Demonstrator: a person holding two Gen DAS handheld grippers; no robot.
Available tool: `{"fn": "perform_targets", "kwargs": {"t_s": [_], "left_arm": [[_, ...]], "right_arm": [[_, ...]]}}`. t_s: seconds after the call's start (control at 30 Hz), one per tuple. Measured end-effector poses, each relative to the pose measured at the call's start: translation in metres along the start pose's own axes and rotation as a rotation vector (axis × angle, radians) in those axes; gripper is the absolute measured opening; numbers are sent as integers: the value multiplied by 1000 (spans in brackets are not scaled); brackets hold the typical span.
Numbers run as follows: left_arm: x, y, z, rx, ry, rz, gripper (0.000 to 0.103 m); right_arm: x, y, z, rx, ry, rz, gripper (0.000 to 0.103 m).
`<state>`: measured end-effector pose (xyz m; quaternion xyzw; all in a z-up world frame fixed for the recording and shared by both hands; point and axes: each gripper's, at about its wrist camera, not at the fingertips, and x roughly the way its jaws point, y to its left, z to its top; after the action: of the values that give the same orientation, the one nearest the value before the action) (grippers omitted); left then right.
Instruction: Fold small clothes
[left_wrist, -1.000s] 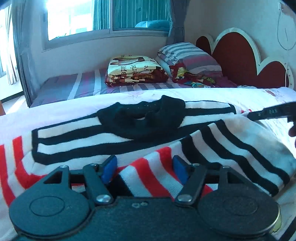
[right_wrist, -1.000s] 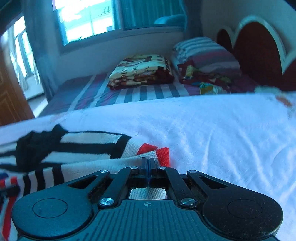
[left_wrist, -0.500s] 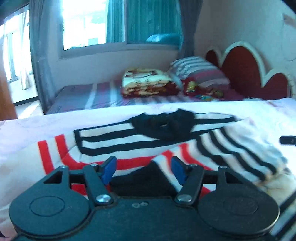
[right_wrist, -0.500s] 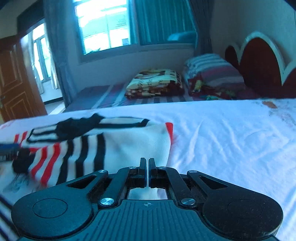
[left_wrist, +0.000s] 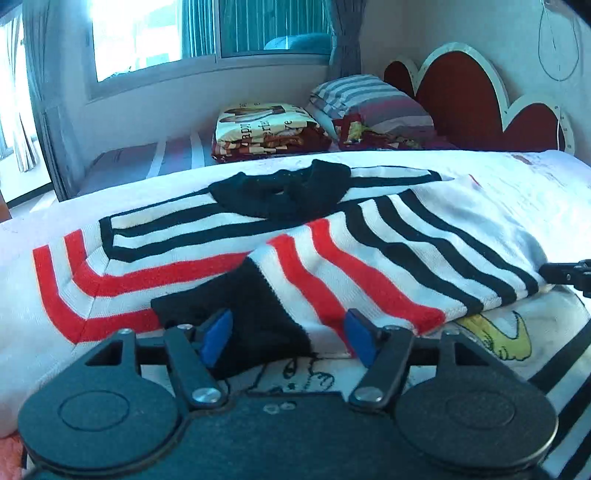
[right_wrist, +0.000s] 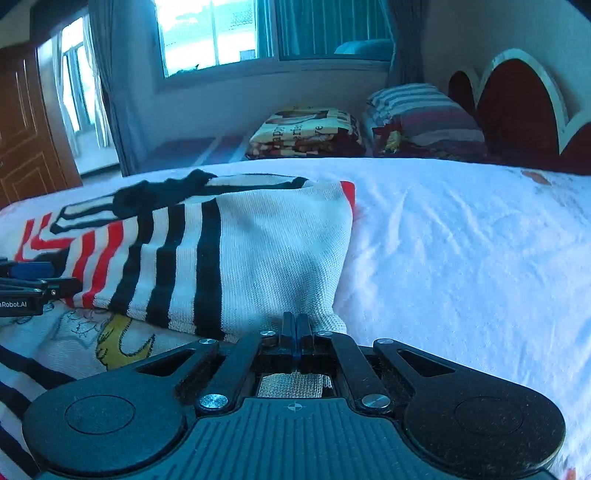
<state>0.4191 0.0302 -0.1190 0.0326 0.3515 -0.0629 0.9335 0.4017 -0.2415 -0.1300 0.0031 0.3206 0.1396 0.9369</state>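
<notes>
A white knit sweater (left_wrist: 332, 236) with black and red stripes and a black collar (left_wrist: 280, 195) lies on the bed. One sleeve is folded across its body. The sleeve's black cuff (left_wrist: 255, 306) lies between the blue pads (left_wrist: 218, 336) of my left gripper (left_wrist: 288, 336), whose jaws are opening and do not press on it. My right gripper (right_wrist: 296, 325) is shut on the sweater's white folded edge (right_wrist: 280, 258). Each gripper's tip shows at the edge of the other's view: the right gripper (left_wrist: 565, 273) and the left gripper (right_wrist: 29, 280).
A white sheet (right_wrist: 461, 258) covers the bed to the right of the sweater. Behind are a folded printed blanket (left_wrist: 266, 125), a striped pillow (left_wrist: 369, 99) and a red scalloped headboard (left_wrist: 461, 92). A wooden door (right_wrist: 29, 129) stands at the far left.
My right gripper has carried the sweater's side leftward over the body. The left gripper has drawn back along the sleeve, so the black cuff now lies between its pads.
</notes>
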Motion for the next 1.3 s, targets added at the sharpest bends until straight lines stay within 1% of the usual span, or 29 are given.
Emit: {"fn": "perform_targets", "kwargs": {"t_s": [0.03, 0.1, 0.13, 0.2, 0.3, 0.43, 0.47, 0.53, 0.57, 0.63, 0.73, 0.77, 0.8, 0.87, 0.9, 1.03, 1.07, 1.13, 1.2, 1.27, 1.3], "left_arm": [[-3, 1, 3, -15, 9, 1, 66], [-15, 6, 1, -40, -11, 12, 65], [-25, 13, -4, -69, -26, 16, 65], [-43, 34, -16, -143, -40, 25, 65], [-82, 84, -50, -314, -59, 81, 65], [-130, 160, -101, -543, -69, 225, 62], [-142, 179, -113, -607, -81, 246, 61], [-163, 214, -132, -732, -115, 257, 55], [-170, 227, -138, -778, -123, 269, 51], [-181, 254, -147, -881, -156, 282, 50], [-186, 289, -161, -1053, -216, 262, 46], [-187, 299, -165, -1095, -234, 256, 46], [-186, 307, -167, -1127, -251, 254, 45], [-184, 320, -171, -1182, -278, 250, 40], [-183, 326, -172, -1203, -290, 247, 40], [-179, 338, -171, -1216, -311, 246, 39], [-179, 347, -174, -1218, -316, 244, 39], [-179, 344, -176, -1227, -326, 242, 38], [-181, 347, -180, -1239, -329, 248, 33], [-183, 350, -185, -1255, -329, 252, 25], [-184, 350, -186, -1253, -328, 255, 23]], "right_arm": [[-2, -1, 3, 20, 9, 0, 0], [-14, -4, 7, 62, -22, 12, 0], [-20, -5, 7, 70, -39, 14, 0], [-31, -11, 3, 105, -42, 21, 0], [-44, -22, -6, 181, -47, 20, 0], [-61, -24, -14, 248, -55, 28, 0], [-64, -22, -15, 252, -56, 34, 0], [-67, -14, -17, 263, -55, 57, 0], [-67, -8, -16, 265, -54, 68, 0], [-63, 2, -16, 282, -34, 98, 0], [-58, 13, -12, 314, -26, 111, 0], [-57, 16, -10, 315, -25, 113, 0], [-57, 19, -8, 311, -24, 116, 0], [-56, 25, -3, 293, -25, 111, 0], [-55, 27, -1, 285, -26, 110, 0], [-53, 27, 5, 281, -28, 102, 0], [-53, 26, 5, 284, -27, 102, 0], [-53, 24, 4, 282, -24, 93, 0], [-54, 21, 1, 288, -21, 89, 0], [-53, 18, 0, 297, -14, 68, 0], [-52, 15, 0, 304, -8, 59, 0]]}}
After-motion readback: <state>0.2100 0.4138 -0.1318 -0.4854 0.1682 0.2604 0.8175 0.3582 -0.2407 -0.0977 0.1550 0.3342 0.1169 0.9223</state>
